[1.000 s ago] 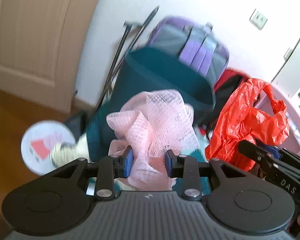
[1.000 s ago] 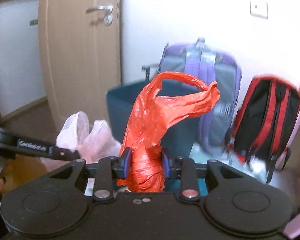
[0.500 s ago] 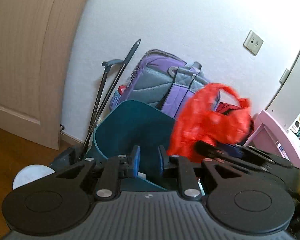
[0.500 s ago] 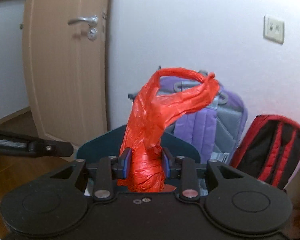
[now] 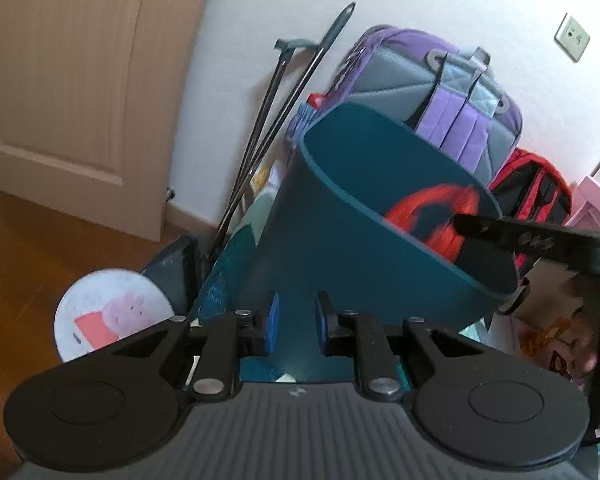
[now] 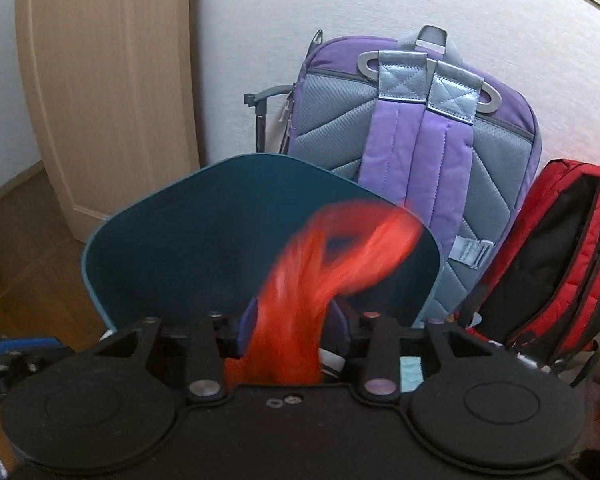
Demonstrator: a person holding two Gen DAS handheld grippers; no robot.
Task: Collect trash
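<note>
A dark teal bin stands on the floor by the wall; it also shows in the right wrist view. My right gripper is over the bin's near rim with a blurred red plastic bag between its fingers, the bag hanging into the bin. The bag shows inside the bin in the left wrist view. My left gripper is empty, its fingers a little apart, low in front of the bin's outer wall. The right gripper's arm crosses the bin's right rim.
A purple-grey backpack and a red-black backpack lean on the white wall behind the bin. Dark poles lean left of it. A round white Peppa Pig plate lies on the wood floor. A wooden door is left.
The pink mesh left my left gripper a second ago. Both grippers came lower and closer to the bin; the red bag has swung down into it.
</note>
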